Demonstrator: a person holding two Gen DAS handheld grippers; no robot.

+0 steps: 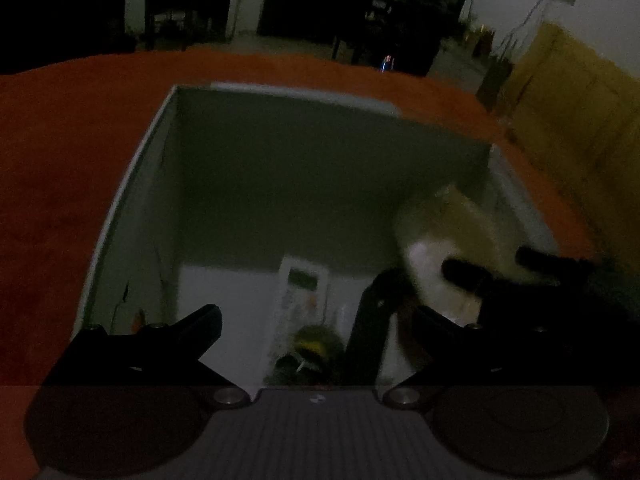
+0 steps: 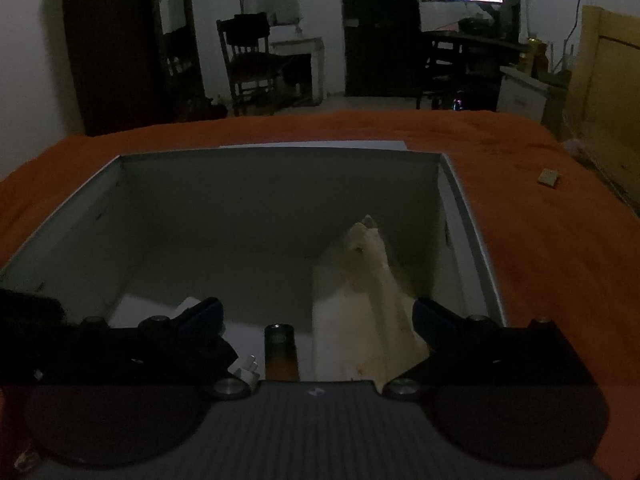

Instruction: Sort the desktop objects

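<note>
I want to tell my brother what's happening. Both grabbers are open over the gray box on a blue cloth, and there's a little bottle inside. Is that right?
Almost. The cloth is orange, not blue; the right wrist view shows it spreading all around the gray box. The rest holds: the left gripper and right gripper are both open over the box, and a little bottle lies inside.

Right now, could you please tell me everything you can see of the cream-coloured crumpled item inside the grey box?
The cream-coloured crumpled item looks like soft cloth or paper, off-white with yellowish patches and a few dark specks. It stands in a peaked heap at the right side of the grey box, close to the right wall and resting on the floor. The left wrist view shows it blurred. The right gripper hangs over it with its jaws open, seemingly not touching.
</note>
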